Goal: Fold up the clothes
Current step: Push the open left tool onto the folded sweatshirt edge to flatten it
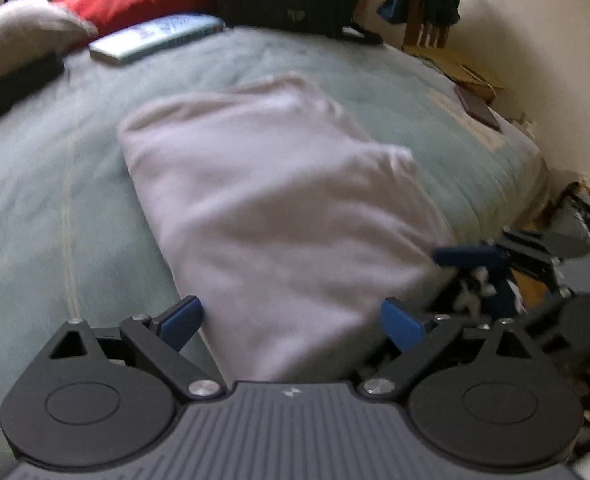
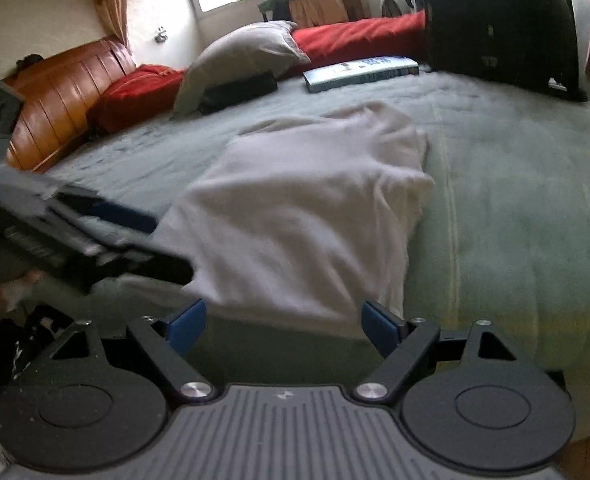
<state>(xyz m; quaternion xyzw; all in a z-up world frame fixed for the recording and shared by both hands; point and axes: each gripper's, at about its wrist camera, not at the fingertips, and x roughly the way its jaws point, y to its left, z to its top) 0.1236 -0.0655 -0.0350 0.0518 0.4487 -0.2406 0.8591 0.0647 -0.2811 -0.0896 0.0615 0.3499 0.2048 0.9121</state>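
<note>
A pale, whitish garment [image 1: 271, 204] lies folded into a rough rectangle on the grey-green bedspread [image 1: 55, 184]. My left gripper [image 1: 291, 320] is open at the garment's near end, its blue pads straddling that edge with nothing pinched between them. In the left wrist view, a blue finger [image 1: 467, 258] of the other gripper reaches the garment's near right corner. In the right wrist view the garment [image 2: 307, 208] lies just ahead of my open right gripper [image 2: 283, 324], which holds nothing. There my left gripper [image 2: 151, 240] comes in from the left, at the garment's near left corner.
On the far side of the bed lie a grey pillow [image 2: 247, 52], red cushions [image 2: 355, 38], a light blue book [image 2: 359, 72] and a black bag [image 2: 499, 24]. A wooden headboard [image 2: 59, 96] stands at the left. A dark red booklet [image 1: 477, 108] lies near the bed's right edge.
</note>
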